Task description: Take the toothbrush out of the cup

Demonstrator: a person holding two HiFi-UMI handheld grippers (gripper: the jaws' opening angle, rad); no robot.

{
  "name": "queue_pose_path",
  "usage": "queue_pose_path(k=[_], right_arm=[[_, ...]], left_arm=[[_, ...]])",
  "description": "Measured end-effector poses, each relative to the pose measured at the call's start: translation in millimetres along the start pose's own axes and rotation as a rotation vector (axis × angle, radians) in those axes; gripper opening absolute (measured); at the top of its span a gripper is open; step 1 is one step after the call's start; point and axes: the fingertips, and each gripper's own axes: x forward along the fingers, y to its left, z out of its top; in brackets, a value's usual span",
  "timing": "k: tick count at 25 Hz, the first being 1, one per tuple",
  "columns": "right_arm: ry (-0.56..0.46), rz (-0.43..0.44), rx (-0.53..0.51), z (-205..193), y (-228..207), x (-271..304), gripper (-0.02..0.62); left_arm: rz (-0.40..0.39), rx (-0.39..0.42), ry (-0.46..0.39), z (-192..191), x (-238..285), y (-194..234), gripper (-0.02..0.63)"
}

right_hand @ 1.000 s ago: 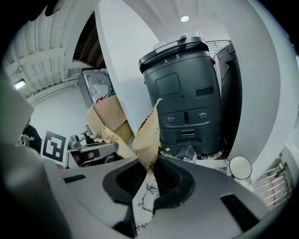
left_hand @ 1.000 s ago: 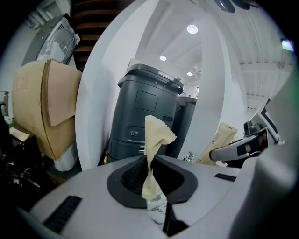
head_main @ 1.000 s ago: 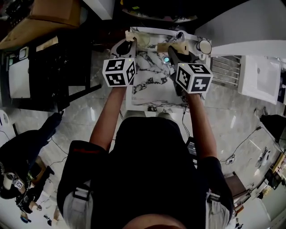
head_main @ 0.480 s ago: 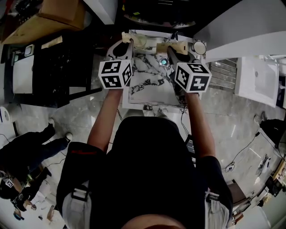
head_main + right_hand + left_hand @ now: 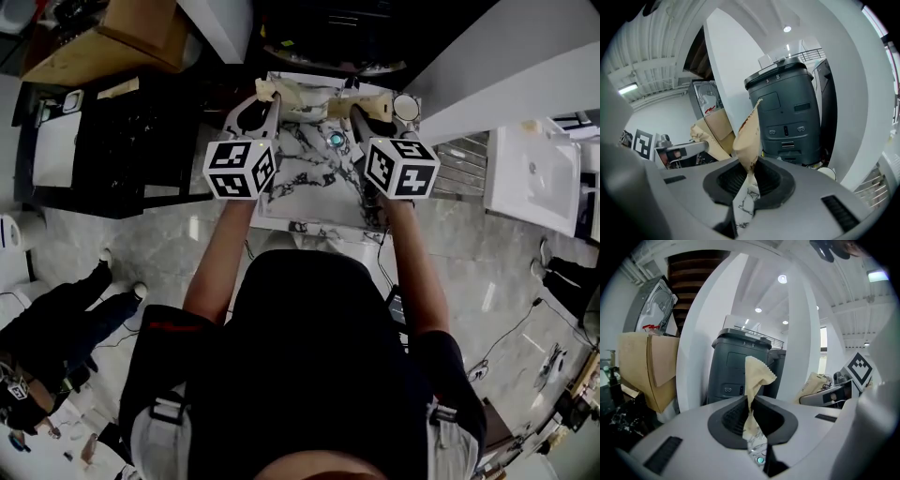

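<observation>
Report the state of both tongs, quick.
Left tongs: closed, pinching a beige zigzag-edged sheet.
Right tongs: closed, pinching a tan sheet.

- grippers: two, the left gripper (image 5: 751,414) and the right gripper (image 5: 749,174).
- marker cubes (image 5: 239,170): two, one on each gripper.
- beige sheet (image 5: 757,373): two corners in sight, one pinched between each gripper's jaws; whether it is one sheet or two cannot be told.
- marble-patterned tabletop (image 5: 309,187): one.
- small teal round thing (image 5: 336,140) on it: one.
- dark grey machine (image 5: 787,117): one.
- cardboard box (image 5: 127,37): one.
- people: two, the wearer (image 5: 309,375) and a bystander (image 5: 56,328).
</observation>
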Motion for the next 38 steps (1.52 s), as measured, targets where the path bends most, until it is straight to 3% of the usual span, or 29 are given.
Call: queue_pose_path(k=[25,38], right_arm=[[-0.059,0.091,-0.083,4.4,-27.3,-77.6,0.066],[-0.075,0.109,-0.078,4.7,-22.3,-88.9,0.066]], left_arm=[[0.057,-0.009,-0.060,-9.7,-52.7,-100.6,0.040],[0.072,-0.019,-0.069,-11.2,-74.1,-107.3,0.040]])
